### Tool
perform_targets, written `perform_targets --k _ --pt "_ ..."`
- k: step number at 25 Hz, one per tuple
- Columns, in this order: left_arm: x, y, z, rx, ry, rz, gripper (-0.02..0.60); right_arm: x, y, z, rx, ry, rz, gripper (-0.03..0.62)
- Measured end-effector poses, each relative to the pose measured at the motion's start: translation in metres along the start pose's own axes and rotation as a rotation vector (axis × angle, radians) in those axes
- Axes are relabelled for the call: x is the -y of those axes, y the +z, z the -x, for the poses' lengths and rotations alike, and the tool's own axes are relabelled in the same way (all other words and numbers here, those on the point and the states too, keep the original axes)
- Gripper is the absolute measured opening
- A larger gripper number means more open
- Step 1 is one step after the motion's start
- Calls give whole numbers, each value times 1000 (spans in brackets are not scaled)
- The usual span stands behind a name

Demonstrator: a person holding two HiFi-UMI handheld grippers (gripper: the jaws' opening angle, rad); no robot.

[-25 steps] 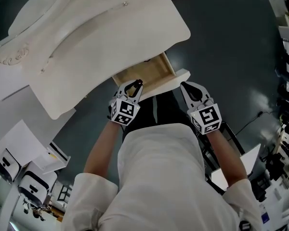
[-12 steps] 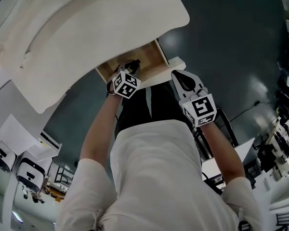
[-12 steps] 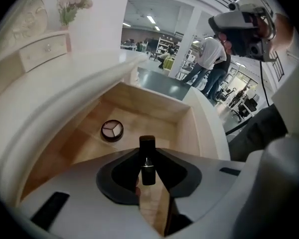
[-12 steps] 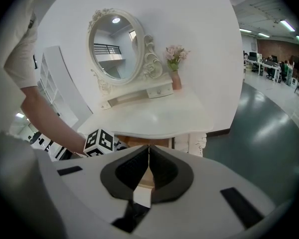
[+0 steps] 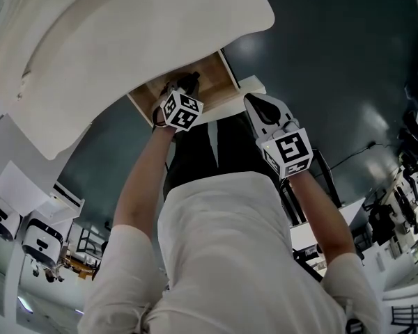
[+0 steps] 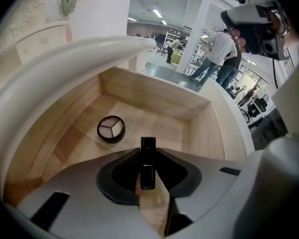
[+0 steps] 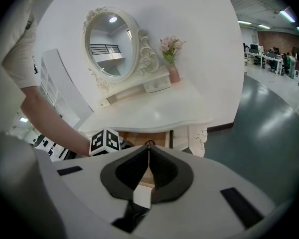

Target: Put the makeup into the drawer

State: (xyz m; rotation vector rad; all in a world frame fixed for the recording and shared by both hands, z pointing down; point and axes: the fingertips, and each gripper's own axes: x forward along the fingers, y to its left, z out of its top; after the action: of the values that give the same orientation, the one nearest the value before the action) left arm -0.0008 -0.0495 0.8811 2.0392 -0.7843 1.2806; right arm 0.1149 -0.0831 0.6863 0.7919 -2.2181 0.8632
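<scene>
The wooden drawer [image 5: 221, 81] stands pulled out from under the white vanity top [image 5: 125, 40]. My left gripper [image 6: 148, 156] reaches down into it, shut on a slim black makeup tube [image 6: 148, 144] that pokes out past the jaw tips. A round black compact with a three-part palette [image 6: 111, 129] lies on the drawer floor [image 6: 164, 126], just left of and beyond the tube. In the head view the left gripper [image 5: 187, 83] is inside the drawer. My right gripper [image 5: 251, 101] hovers by the drawer's white front, shut with nothing in it [image 7: 149, 147].
An oval mirror [image 7: 111, 46] and a pink vase of flowers [image 7: 172, 71] stand at the back of the vanity. White cabinets [image 5: 42, 245] are at the lower left on a dark floor [image 5: 334, 68]. People stand in the hall behind [image 6: 219, 49].
My left gripper has dropped from the drawer's front edge down into the drawer with the tube. The right gripper has sunk a little toward the drawer front.
</scene>
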Motion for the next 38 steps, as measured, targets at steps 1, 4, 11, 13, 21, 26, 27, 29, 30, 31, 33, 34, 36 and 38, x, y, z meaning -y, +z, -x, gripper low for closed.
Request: perform_targets --k 1,4,11,13,21,26,27,29,30,31,33,34,36,38 --pt "0 0 -2 -6 6 4 100 1 0 0 -1 2 0 28" --pt "3 -1 -6 -16 -1 25 100 4 2 0 -2 6 0 28" --pt "0 0 -5 -12 -32 76 160 14 12 -4 -2 11 8 28" --pt "1 3 -1 -9 -42 86 171 17 17 -3 0 15 14 28" --pt "-5 23 34 57 -16 115 172 15 48 3 22 57 75 28" --pt "-2 44 62 117 6 122 115 16 63 8 41 87 110 28" --pt "-2 48 70 129 15 125 112 14 66 9 44 95 119 29" --pt "-2 54 88 159 38 141 96 10 72 13 50 109 134 28" --pt "-3 56 98 178 53 153 89 8 76 15 54 116 141 28" --pt "-4 58 109 199 69 168 80 6 79 17 60 121 150 28" --pt "-10 59 132 245 108 201 58 3 86 20 74 125 165 28" --pt "-13 60 144 271 129 217 46 1 90 22 81 124 171 28" --pt "-18 62 172 326 163 247 30 -1 97 28 97 117 173 28" --pt "-21 63 199 376 194 268 20 -5 103 36 114 106 166 28"
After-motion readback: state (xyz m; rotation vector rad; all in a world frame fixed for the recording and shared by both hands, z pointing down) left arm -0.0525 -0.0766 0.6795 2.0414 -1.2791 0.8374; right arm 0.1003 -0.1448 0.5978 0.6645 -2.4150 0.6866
